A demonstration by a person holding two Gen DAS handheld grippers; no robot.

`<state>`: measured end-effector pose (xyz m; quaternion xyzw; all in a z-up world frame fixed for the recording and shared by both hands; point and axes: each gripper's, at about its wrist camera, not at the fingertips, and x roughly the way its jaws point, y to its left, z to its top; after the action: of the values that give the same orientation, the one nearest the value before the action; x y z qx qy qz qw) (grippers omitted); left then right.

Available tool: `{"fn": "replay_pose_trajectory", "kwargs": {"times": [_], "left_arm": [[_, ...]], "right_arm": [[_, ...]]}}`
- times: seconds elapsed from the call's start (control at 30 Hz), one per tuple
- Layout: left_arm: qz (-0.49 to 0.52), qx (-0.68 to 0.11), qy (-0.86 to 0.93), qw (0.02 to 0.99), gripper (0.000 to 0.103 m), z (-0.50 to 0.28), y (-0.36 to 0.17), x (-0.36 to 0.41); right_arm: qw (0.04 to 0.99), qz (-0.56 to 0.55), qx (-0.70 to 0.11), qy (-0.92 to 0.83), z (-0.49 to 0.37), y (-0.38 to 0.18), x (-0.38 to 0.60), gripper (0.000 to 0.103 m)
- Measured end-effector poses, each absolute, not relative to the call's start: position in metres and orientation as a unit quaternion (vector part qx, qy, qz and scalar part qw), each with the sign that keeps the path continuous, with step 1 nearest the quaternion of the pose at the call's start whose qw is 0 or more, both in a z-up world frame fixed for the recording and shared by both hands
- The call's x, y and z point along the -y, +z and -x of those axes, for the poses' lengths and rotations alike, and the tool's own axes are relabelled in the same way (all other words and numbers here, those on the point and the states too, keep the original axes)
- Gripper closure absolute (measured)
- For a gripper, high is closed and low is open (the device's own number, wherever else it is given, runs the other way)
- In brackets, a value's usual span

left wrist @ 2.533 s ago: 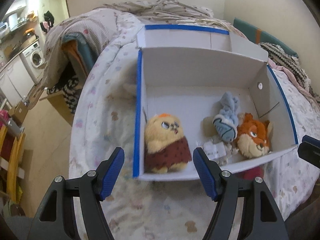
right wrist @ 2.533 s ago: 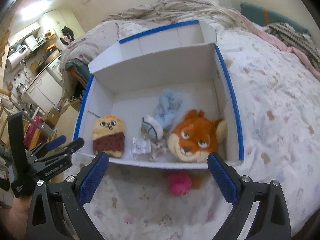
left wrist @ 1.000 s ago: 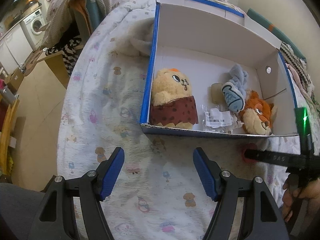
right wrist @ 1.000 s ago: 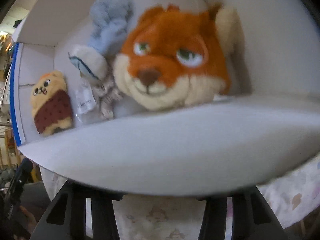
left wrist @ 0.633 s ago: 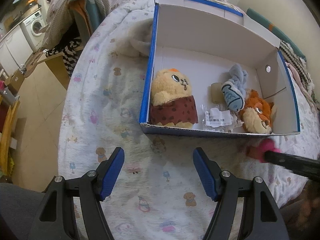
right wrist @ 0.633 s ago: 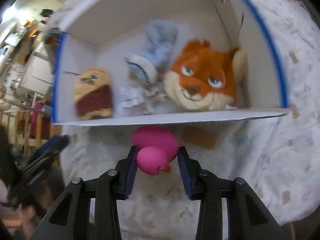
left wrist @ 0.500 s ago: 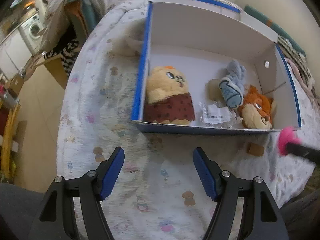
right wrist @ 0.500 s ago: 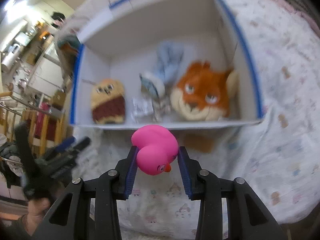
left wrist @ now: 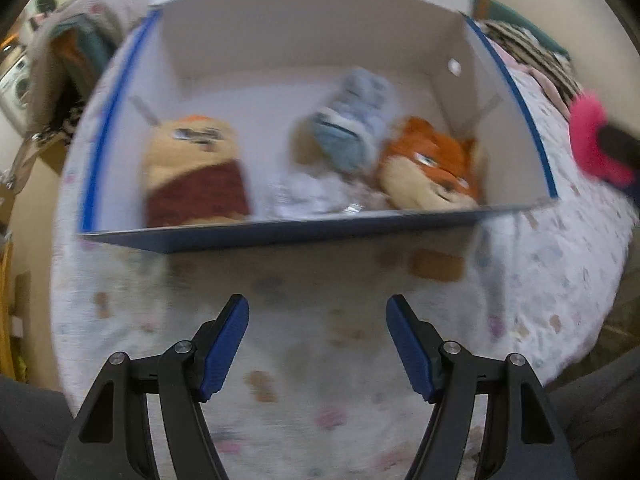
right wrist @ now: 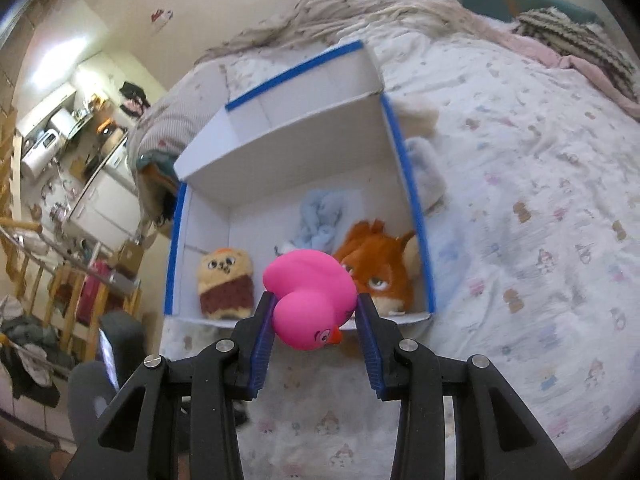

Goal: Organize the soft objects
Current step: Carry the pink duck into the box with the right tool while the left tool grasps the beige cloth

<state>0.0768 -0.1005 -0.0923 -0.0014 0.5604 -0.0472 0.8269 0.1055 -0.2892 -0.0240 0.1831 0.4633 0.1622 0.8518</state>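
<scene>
My right gripper is shut on a pink rubber duck and holds it in the air in front of a white box with blue edges. The duck also shows at the right edge of the left wrist view. In the box lie a yellow plush in a brown dress, a light blue plush, an orange fox plush and a clear plastic packet. My left gripper is open and empty over the bedsheet before the box.
The box stands on a bed with a patterned white sheet. A crumpled blanket lies behind it. A fluffy pale item lies right of the box. A small tan item lies on the sheet by the box front. Cluttered furniture stands left.
My right gripper closed on the pink duck on the sheet and lifted it up and back from the box. My left gripper moved closer to the box.
</scene>
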Motion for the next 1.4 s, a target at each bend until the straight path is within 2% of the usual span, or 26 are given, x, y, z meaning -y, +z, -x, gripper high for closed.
{"fn": "replay_pose_trajectory", "kwargs": {"times": [0.5, 0.57, 0.63, 0.7, 0.8, 1.13, 1.4], "left_arm": [[-0.032, -0.588, -0.089, 0.803, 0.035, -0.112, -0.151, 0.227], [-0.037, -0.594, -0.091, 0.798, 0.038, -0.118, -0.160, 0.236], [-0.040, -0.606, -0.092, 0.789, 0.056, -0.122, -0.169, 0.240], [-0.044, -0.609, -0.088, 0.787, 0.062, -0.123, -0.175, 0.240], [-0.044, -0.600, -0.091, 0.794, 0.088, -0.121, -0.175, 0.232], [0.002, -0.599, -0.122, 0.792, 0.093, -0.098, -0.159, 0.180], [0.008, -0.582, -0.110, 0.805, 0.093, -0.058, -0.116, 0.128]], "right_arm": [[0.839, -0.247, -0.464, 0.143, -0.111, -0.034, 0.328, 0.062], [0.839, -0.247, -0.464, 0.142, -0.112, -0.034, 0.329, 0.062], [0.839, -0.249, -0.463, 0.143, -0.113, -0.034, 0.330, 0.062], [0.837, -0.252, -0.464, 0.143, -0.114, -0.035, 0.331, 0.062], [0.837, -0.249, -0.465, 0.147, -0.115, -0.035, 0.328, 0.062], [0.841, -0.223, -0.471, 0.144, -0.114, -0.034, 0.312, 0.062], [0.842, -0.205, -0.477, 0.149, -0.111, -0.036, 0.297, 0.062]]}}
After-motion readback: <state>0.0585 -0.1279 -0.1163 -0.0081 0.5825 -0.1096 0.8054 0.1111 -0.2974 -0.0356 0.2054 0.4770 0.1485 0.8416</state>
